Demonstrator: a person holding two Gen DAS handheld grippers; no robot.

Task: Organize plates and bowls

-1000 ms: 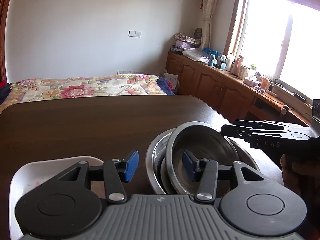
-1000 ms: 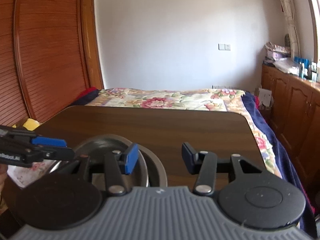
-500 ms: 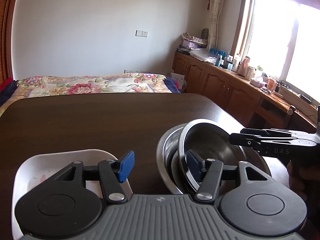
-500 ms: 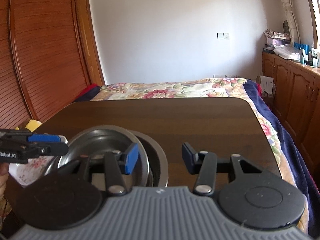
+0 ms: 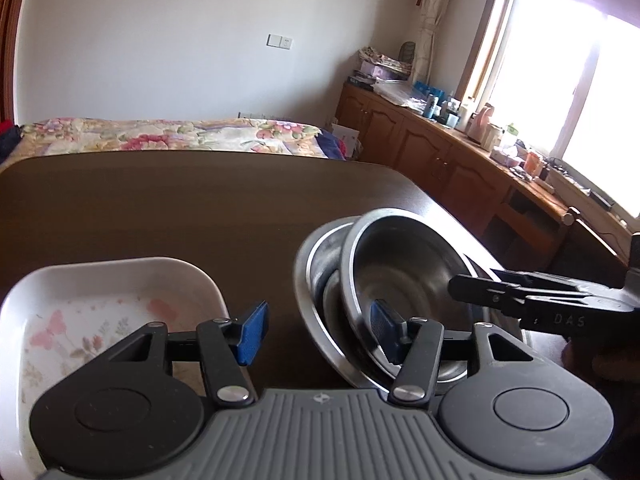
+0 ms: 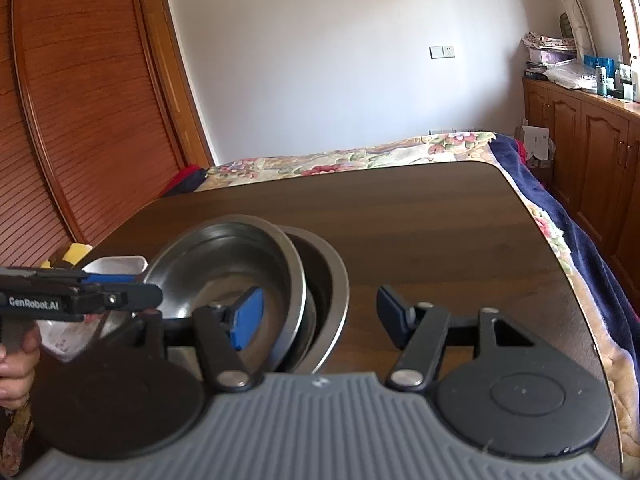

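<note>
Over the steel bowls (image 6: 240,280), right tongs (image 6: 318,316) widened (opening).

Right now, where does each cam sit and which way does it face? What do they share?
Left wrist: on the left gripper, aimed forward and down over the table; white floral dish at left, right gripper entering from the right, jaws closing on nothing.
Right wrist: on the right gripper, jaws opening, empty; left gripper and a hand at left.
Shared: steel bowls, table, bed.
</note>
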